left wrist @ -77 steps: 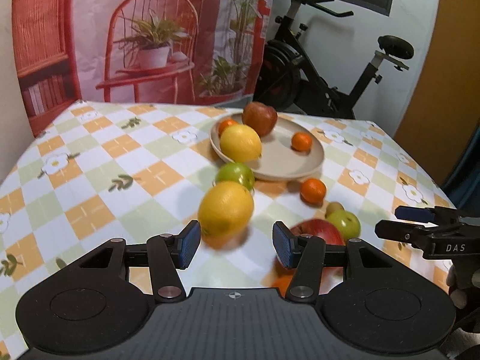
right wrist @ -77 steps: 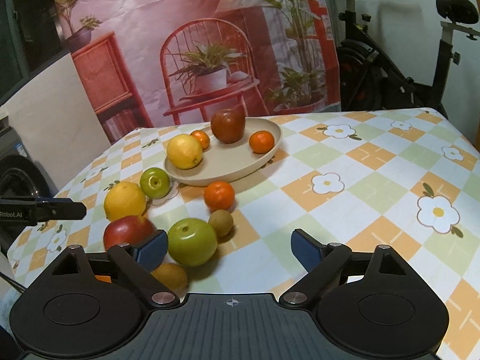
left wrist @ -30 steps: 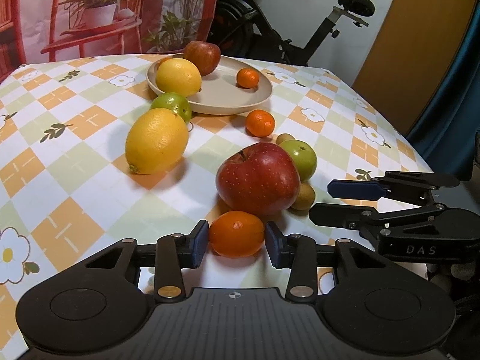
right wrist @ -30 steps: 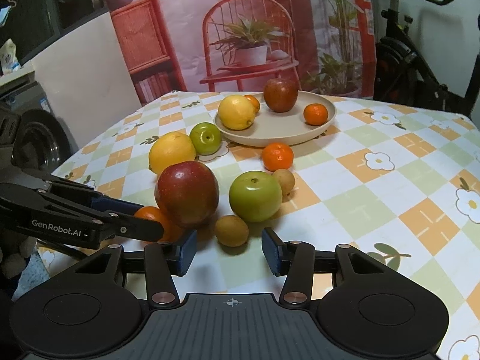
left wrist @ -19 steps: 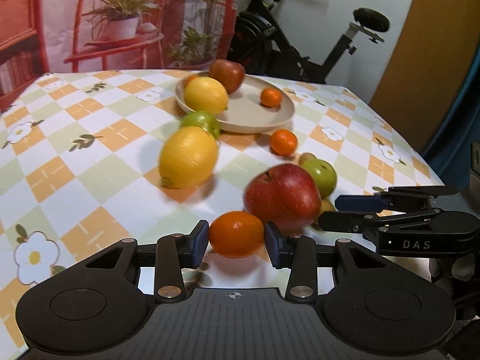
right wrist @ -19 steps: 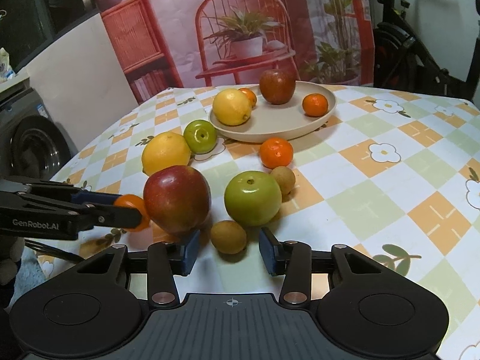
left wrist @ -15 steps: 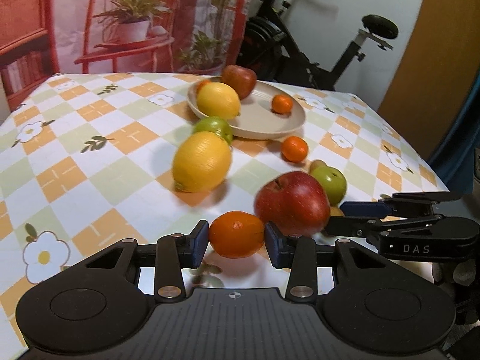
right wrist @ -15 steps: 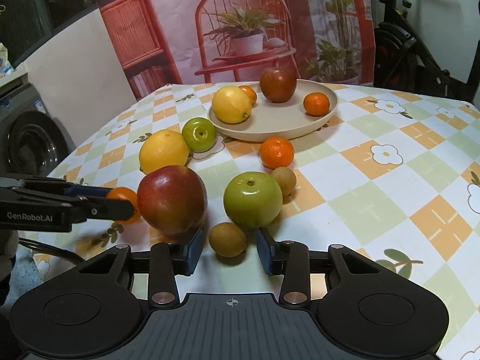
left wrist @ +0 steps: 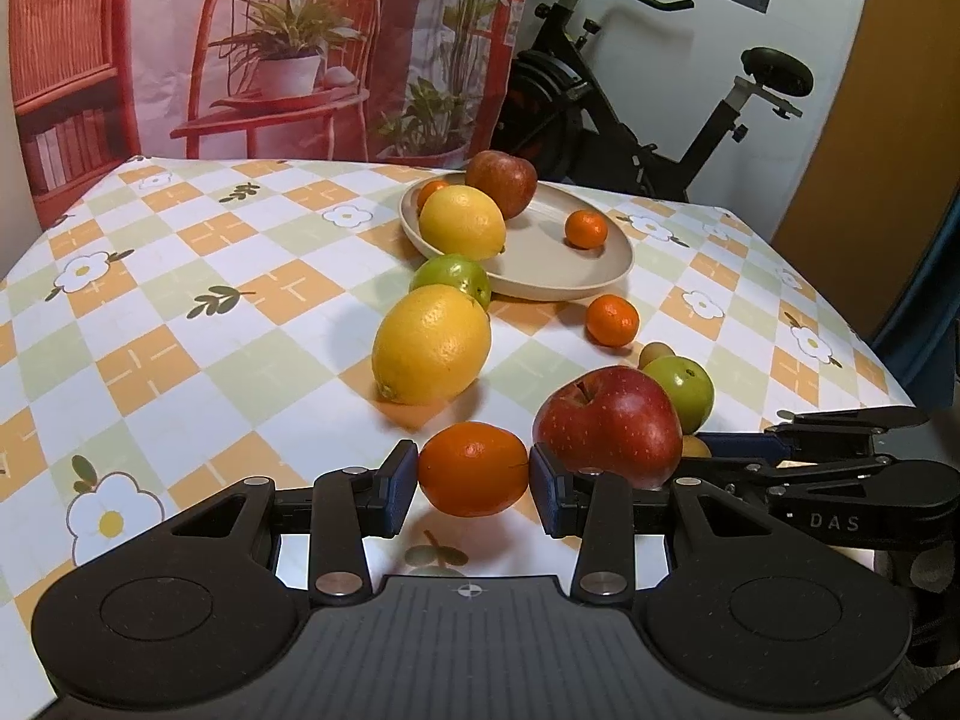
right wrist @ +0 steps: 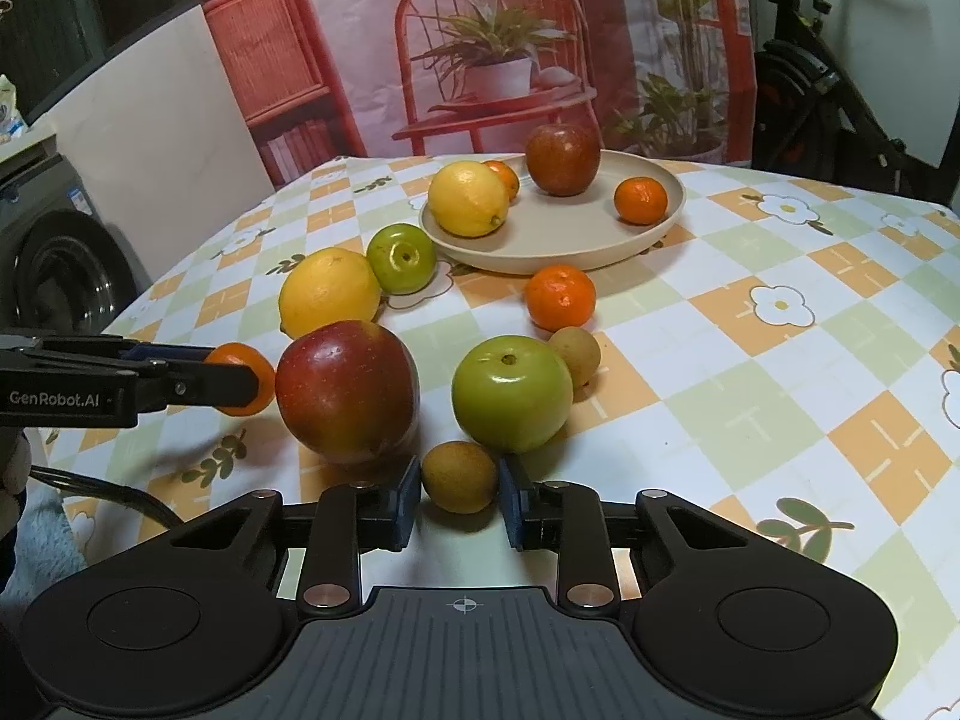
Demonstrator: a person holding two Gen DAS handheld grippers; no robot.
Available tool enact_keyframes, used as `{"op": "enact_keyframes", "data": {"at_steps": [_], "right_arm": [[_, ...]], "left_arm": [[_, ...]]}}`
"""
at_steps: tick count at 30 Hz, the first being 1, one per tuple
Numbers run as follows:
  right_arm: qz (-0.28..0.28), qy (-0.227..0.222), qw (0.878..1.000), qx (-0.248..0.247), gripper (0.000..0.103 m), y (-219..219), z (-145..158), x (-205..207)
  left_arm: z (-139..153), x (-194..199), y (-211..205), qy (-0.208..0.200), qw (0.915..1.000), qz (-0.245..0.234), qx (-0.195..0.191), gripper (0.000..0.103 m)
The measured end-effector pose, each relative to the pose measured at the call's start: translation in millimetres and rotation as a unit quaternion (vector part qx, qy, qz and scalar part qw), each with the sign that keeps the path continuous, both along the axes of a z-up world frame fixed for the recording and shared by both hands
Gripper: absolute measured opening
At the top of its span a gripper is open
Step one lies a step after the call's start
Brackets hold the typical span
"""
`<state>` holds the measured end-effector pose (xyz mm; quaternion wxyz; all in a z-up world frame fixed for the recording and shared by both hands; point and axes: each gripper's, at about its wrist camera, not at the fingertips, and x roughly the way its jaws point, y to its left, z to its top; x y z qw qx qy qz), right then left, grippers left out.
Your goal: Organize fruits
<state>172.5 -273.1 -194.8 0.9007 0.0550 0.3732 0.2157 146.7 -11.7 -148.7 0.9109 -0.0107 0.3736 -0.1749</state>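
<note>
Orange tangerine [left wrist: 473, 468] clamped in left tongs [left wrist: 473, 483] — brown kiwi [right wrist: 459, 476] pinched between right tongs [right wrist: 459, 501].

Small brown fruit [left wrist: 695, 447] — mostly behind red apple [left wrist: 609, 420].

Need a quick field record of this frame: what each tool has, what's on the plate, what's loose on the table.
left tool: shut on orange
right tool: jaws just closed, shut on small brown fruit
plate: lemon, dark red apple, two small oranges
loose on tablecloth: red apple, two green apples, lemon, small orange, second brown fruit
</note>
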Motion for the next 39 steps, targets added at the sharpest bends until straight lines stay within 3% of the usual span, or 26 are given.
{"op": "enact_keyframes", "data": {"at_steps": [29,39], "right_arm": [[-0.027,-0.07,0.997,0.018,0.026,-15.6,25.1,-9.1],[-0.043,-0.095,0.994,0.022,0.026,-30.1,46.0,17.1]], "left_arm": [[12.1,0.6,7.2,-0.032,0.9993,0.018,-0.001,0.043],[40.6,24.0,4.6,-0.075,0.9971,0.009,0.0,0.043]]}}
